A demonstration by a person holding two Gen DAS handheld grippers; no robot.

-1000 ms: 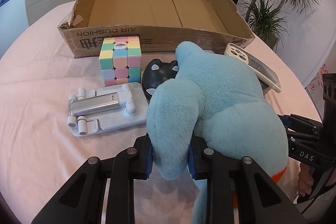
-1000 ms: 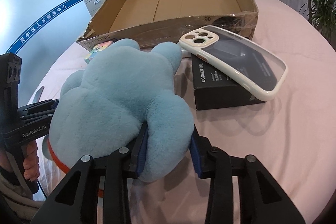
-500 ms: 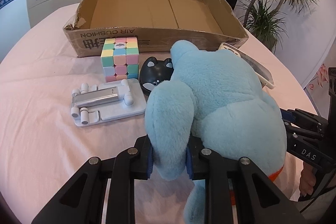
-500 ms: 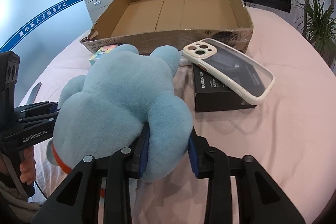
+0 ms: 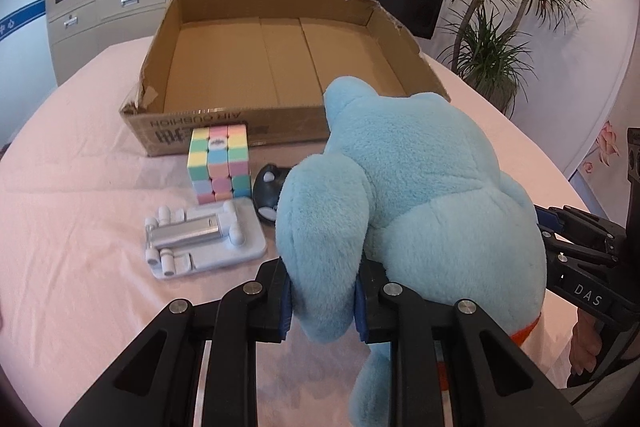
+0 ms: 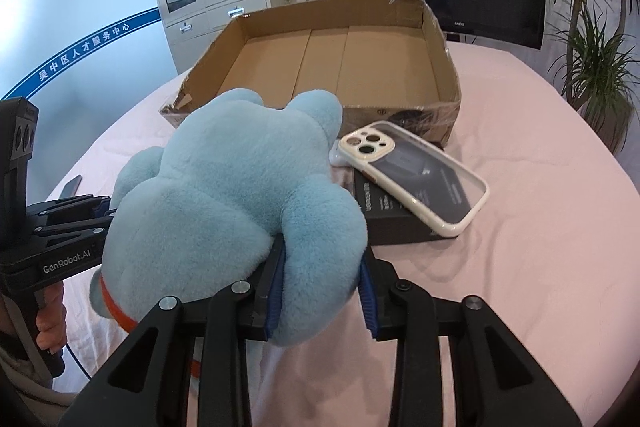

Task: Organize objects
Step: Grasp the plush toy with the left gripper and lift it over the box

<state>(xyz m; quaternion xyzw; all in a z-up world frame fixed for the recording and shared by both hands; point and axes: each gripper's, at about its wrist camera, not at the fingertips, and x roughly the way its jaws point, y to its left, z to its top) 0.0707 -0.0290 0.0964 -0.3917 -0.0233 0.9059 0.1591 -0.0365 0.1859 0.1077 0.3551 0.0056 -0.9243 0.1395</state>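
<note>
A blue plush toy (image 5: 420, 195) with an orange collar is held off the pink table by both grippers. My left gripper (image 5: 322, 297) is shut on one of its limbs. My right gripper (image 6: 322, 293) is shut on another limb of the plush toy (image 6: 240, 187). An open cardboard box (image 5: 280, 51) lies empty behind the toy; it also shows in the right wrist view (image 6: 340, 63). The right gripper's body shows at the right edge of the left wrist view, the left gripper's body at the left edge of the right wrist view.
A pastel cube (image 5: 219, 165), a white folding phone stand (image 5: 200, 239) and a small black cat-face object (image 5: 267, 193) lie in front of the box. A phone case (image 6: 412, 171) rests on a black box (image 6: 396, 215). Plants, a TV and cabinets stand behind.
Both grippers have lifted the plush toy higher and toward the box. The table objects have stayed put.
</note>
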